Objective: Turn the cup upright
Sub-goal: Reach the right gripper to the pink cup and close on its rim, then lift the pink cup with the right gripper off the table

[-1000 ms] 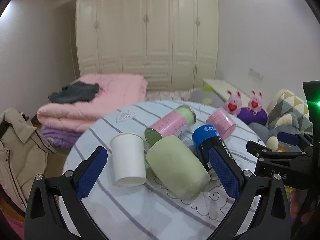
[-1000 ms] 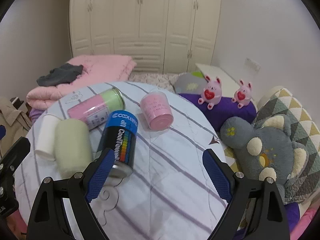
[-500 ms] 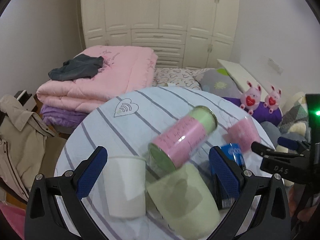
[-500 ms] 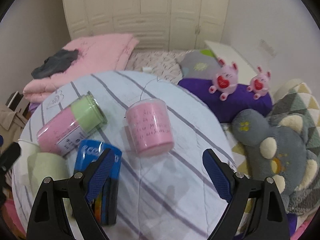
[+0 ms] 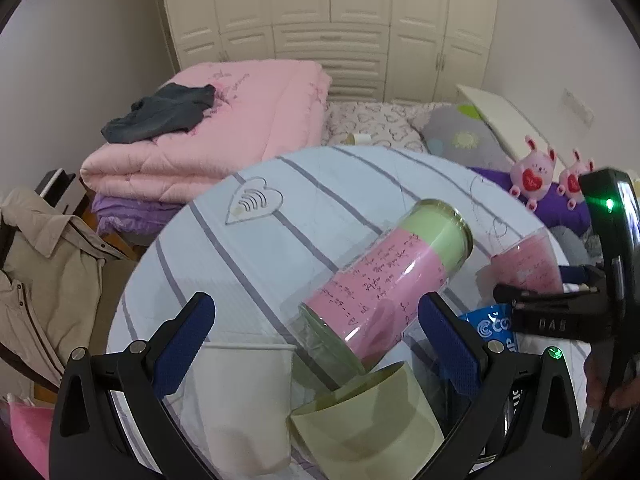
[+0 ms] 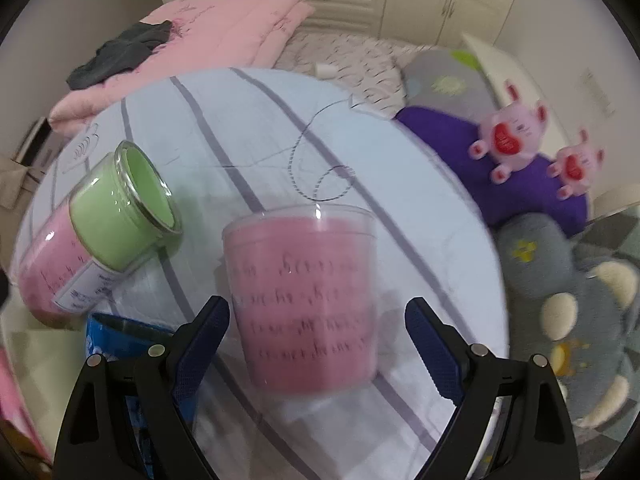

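A clear plastic cup with a pink liner [image 6: 308, 296] lies on its side on the round striped table [image 6: 360, 140], its wide rim pointing away. My right gripper [image 6: 316, 344] is open, with its jaws on either side of the cup's near end, not touching it. The cup shows at the right in the left wrist view [image 5: 528, 260]. My left gripper [image 5: 316, 344] is open and empty, above a pale green cup [image 5: 368, 420] and a white paper cup [image 5: 244, 400], both lying on their sides.
A pink-and-green glass jar [image 5: 384, 284] lies on its side mid-table; it also shows in the right wrist view [image 6: 100, 232]. A blue can [image 6: 116, 344] lies beside my right gripper. Plush toys [image 6: 508, 140] and cushions sit past the table's right edge, folded quilts [image 5: 208, 136] behind.
Both grippers have moved forward over the table. My right gripper has closed in on the pink cup, which now sits between its open jaws. The objects have not moved.
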`<act>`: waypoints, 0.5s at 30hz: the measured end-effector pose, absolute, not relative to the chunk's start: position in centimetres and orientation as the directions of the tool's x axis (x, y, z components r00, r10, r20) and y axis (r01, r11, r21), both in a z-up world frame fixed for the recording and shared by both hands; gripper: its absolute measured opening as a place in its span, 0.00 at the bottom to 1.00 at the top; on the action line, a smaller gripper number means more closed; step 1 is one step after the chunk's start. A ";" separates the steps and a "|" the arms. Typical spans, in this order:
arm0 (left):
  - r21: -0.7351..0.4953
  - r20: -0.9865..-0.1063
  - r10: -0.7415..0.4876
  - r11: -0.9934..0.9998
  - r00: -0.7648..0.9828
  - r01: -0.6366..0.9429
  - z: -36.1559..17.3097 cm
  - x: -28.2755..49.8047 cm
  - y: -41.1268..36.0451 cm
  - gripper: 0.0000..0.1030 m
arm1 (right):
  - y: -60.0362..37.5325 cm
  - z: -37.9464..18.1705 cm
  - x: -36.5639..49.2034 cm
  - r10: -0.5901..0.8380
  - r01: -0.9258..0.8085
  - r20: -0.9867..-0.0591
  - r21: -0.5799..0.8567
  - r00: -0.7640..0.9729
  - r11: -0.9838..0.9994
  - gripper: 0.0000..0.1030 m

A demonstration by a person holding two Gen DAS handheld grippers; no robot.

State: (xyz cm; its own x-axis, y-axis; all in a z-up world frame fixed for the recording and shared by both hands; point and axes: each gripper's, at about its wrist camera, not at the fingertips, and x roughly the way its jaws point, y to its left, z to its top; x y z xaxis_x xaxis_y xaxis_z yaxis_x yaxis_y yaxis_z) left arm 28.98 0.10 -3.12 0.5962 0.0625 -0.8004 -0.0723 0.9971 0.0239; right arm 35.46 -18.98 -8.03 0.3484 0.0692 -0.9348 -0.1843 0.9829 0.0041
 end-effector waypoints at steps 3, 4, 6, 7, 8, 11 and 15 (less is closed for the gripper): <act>0.032 -0.808 0.065 0.997 0.585 -0.067 -3.3 28.9 -0.2 1.00 | -19.4 -8.3 36.1 0.079 -0.172 -0.939 0.022 0.335 0.985 0.67; 0.037 -0.807 0.067 0.997 0.587 -0.064 -3.2 28.8 -0.2 1.00 | -19.5 -8.4 36.2 0.076 -0.171 -0.943 0.021 0.323 0.985 0.60; 0.042 -0.802 0.071 0.997 0.593 -0.062 -3.1 28.6 -0.3 1.00 | -19.5 -8.7 36.2 0.065 -0.174 -0.950 0.011 0.306 0.985 0.61; 0.041 -0.801 0.072 0.997 0.594 -0.065 -3.0 28.5 -0.3 1.00 | -19.6 -8.7 36.0 0.066 -0.177 -0.949 0.010 0.310 0.984 0.61; 0.038 -0.801 0.071 0.997 0.594 -0.068 -2.9 28.5 -0.3 1.00 | -19.5 -8.6 36.0 0.065 -0.175 -0.949 0.011 0.308 0.985 0.60; 0.037 -0.800 0.071 0.997 0.596 -0.070 -2.5 28.1 -0.3 1.00 | -19.7 -8.4 35.9 0.071 -0.171 -0.950 0.019 0.304 0.985 0.60; 0.041 -0.788 0.074 0.997 0.612 -0.068 -1.9 27.5 -0.4 1.00 | -19.8 -8.2 35.6 0.060 -0.173 -0.951 0.007 0.303 0.985 0.60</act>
